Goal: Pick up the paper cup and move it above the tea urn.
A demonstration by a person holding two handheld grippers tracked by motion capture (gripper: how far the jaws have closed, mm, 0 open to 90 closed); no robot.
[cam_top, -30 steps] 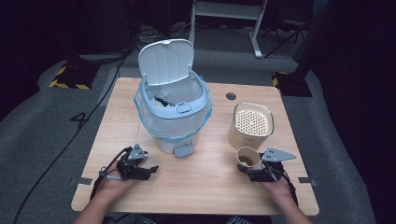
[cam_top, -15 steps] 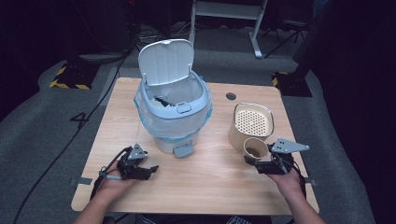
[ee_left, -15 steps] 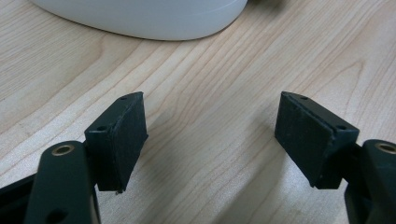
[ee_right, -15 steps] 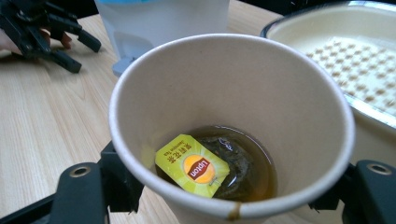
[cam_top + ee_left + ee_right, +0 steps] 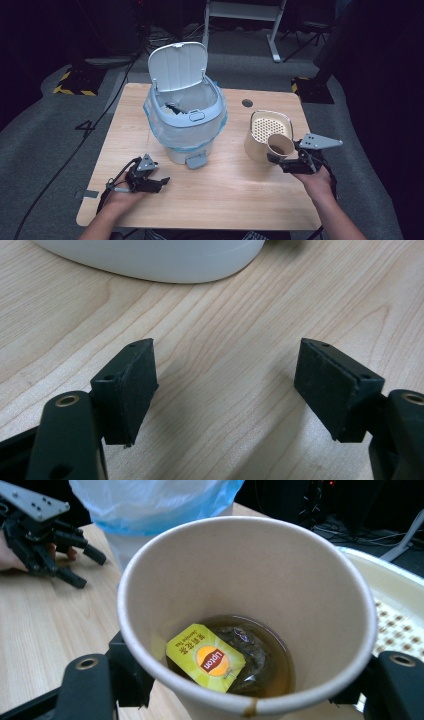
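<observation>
– Where is the paper cup (image 5: 247, 615)?
– In the right gripper (image 5: 286, 161), squeezed tight, beside the strainer bucket (image 5: 265, 131).
– And the left gripper (image 5: 149, 183)?
– Wide open, holding nothing, on the table (image 5: 230, 190).

A tan paper cup (image 5: 245, 615) with a yellow tea tag (image 5: 206, 656) bearing a red logo is seen, beside a cream perforated strainer bin (image 5: 270, 131), a pale-blue lidded bin (image 5: 184, 112), and a light wood-grain table (image 5: 235, 195).

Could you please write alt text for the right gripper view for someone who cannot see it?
A paper cup held between the right gripper jaws contains brown tea and a yellow tea bag tag. Behind it stand a bin with a blue bag and a perforated cream strainer.
</observation>
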